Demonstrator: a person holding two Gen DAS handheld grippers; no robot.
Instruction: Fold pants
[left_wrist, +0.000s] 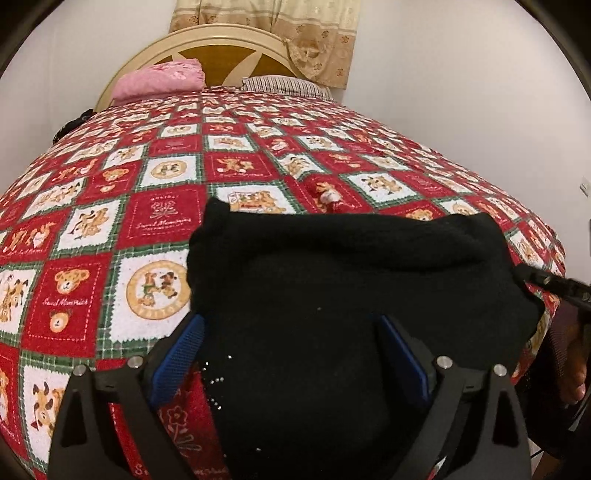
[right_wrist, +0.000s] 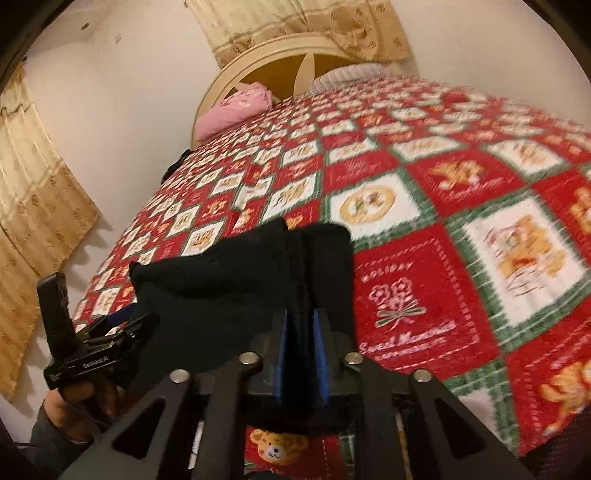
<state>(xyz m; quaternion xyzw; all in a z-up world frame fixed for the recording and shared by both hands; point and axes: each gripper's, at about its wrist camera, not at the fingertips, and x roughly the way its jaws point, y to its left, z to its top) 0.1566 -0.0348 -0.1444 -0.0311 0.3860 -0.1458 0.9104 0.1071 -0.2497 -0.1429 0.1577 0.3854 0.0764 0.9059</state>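
Already bunched, the pants hang over the bed. Right claw pinches one end; left claw stands wide around cloth. Next, probably lay them flat.

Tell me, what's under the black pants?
The black pants lie on the teddy-bear blanket, which shows all around them. The right gripper pinches one fold. Anything else under the pants is covered, so I cannot see it.

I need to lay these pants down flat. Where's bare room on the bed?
Bare quilt spans from the black pants to the pink pillow and striped pillow. It is crowded only at the near edge, around both grippers.
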